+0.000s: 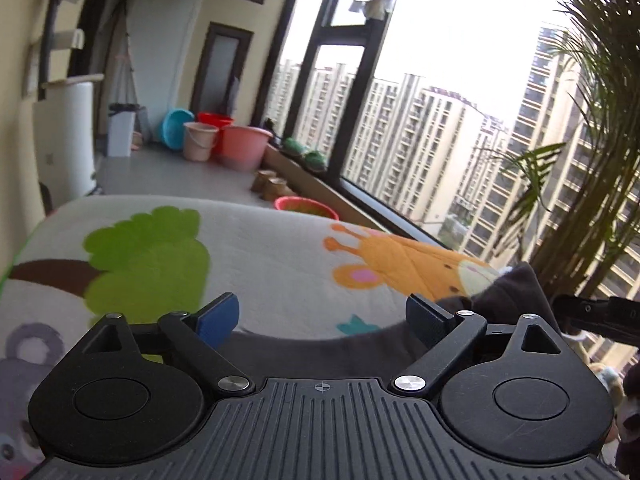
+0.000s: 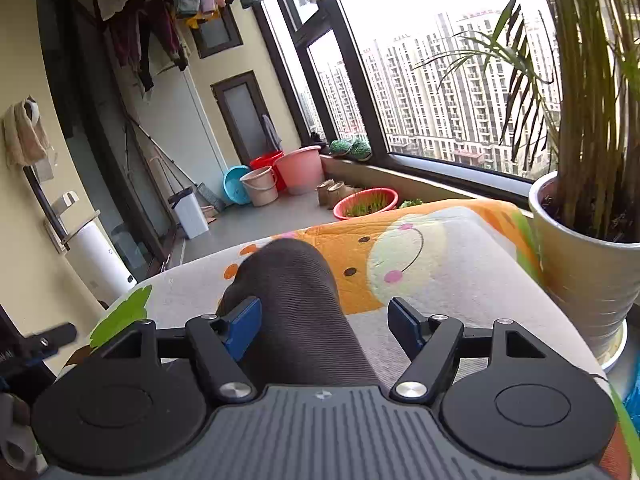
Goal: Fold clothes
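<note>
In the left wrist view, the left claw (image 1: pixel 322 314) stands wide open and holds nothing. The dark garment (image 1: pixel 508 292) lies at 3 o'clock on the cartoon blanket (image 1: pixel 260 248).

In the right wrist view, the right claw (image 2: pixel 325 330) is partly open. The garment runs between its fingers toward 12 o'clock, touching the left pad (image 2: pixel 244 330) only. A potted plant (image 2: pixel 584 256) stands at 3 o'clock.

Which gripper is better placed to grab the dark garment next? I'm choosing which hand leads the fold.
Right, probably. The right gripper is open with the dark garment running between its fingers. The left gripper is open mostly over the blanket.
</note>
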### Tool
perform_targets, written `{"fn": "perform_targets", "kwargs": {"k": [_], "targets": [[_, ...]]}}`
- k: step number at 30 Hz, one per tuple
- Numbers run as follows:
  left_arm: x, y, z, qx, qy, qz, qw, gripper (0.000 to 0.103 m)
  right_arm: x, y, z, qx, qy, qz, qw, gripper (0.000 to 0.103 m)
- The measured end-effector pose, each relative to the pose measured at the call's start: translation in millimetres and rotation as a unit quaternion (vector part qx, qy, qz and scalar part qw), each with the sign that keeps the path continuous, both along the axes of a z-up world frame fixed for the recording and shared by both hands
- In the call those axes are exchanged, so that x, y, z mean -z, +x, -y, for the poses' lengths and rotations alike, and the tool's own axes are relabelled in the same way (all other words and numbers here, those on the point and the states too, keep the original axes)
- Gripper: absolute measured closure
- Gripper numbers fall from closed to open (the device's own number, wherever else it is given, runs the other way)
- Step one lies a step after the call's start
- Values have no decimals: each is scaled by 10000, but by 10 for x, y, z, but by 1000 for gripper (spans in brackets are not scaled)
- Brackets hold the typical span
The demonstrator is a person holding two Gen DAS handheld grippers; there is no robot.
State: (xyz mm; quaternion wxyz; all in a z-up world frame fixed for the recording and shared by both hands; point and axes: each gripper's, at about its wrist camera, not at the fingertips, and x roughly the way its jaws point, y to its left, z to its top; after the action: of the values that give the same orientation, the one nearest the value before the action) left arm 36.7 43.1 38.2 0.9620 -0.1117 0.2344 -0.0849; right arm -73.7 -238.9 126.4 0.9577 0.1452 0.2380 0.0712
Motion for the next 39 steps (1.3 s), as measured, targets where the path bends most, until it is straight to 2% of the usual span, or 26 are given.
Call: {"fn": "perform_targets", "kwargs": {"k": [2, 4, 5, 7, 8, 10, 12, 15, 16, 18, 21, 22, 25, 27, 29, 32, 35, 36, 37, 39], "targets": [[158, 66, 163, 293, -38, -22, 9996, 8, -86, -98, -42, -152, -335, 176, 9992, 32], [276, 90, 199, 293, -27, -33, 9996, 7, -163, -78, -181, -548, -498, 254, 9969, 32], [330, 103, 198, 249, -32, -69, 9997, 5, -157, -66, -258, -865, -423, 197, 9952, 33], [383, 141, 64, 76, -253, -228, 9994, 5, -99, 33, -371, -1457, -6, -51, 9893, 43], [393, 159, -21, -1, -391, -285, 9988, 5, -37, 108, -426, -1647, 184, -243, 9859, 44], [405, 184, -113, -132, -421, -305, 9986, 5, 82, 272, -581, -1783, 287, -512, 9822, 45], [414, 184, -167, -121, -519, -295, 9981, 5, 182, 408, -633, -1578, 27, -674, 9852, 45], [417, 178, -169, -94, -513, -294, 9982, 3, 250, 451, -478, -482, -552, -462, 9962, 52], [416, 174, -168, -91, -512, -295, 9982, 3, 217, 414, -362, -65, -668, -379, 9970, 51], [397, 153, -176, -112, -492, -292, 9983, 3, 141, 241, -38, 417, -521, -91, 9977, 47], [249, 54, -187, -243, -123, -187, 9995, 3, 70, 28, 299, 720, -219, 103, 9971, 40], [179, -7, -230, -313, -58, -71, 9995, 3, 62, -25, 399, 811, -289, 152, 9962, 39], [-19, -111, -424, -527, 172, 68, 9984, 3, 68, -30, 603, 936, -634, 143, 9935, 37], [-68, -89, -523, -709, 368, -99, 9968, 2, 96, 41, 711, 929, -666, -3, 9934, 33], [-27, 4, -539, -832, 601, -422, 9938, 2, 146, 142, 796, 884, -631, -174, 9939, 29], [125, 156, -447, -728, 748, -838, 9910, 2, 272, 373, 730, 785, -650, -413, 9939, 27], [258, 250, -369, -848, 821, -940, 9886, 2, 435, 619, 619, 636, -767, -674, 9927, 26], [309, 267, -369, -903, 808, -934, 9882, 2, 466, 652, 582, 648, -848, -725, 9916, 28], [356, 280, -371, -951, 790, -928, 9880, 2, 489, 682, 558, 638, -897, -753, 9911, 38], [393, 275, -413, -950, 627, -927, 9892, 15, 483, 673, 517, 688, -807, -718, 9918, 52]]}}
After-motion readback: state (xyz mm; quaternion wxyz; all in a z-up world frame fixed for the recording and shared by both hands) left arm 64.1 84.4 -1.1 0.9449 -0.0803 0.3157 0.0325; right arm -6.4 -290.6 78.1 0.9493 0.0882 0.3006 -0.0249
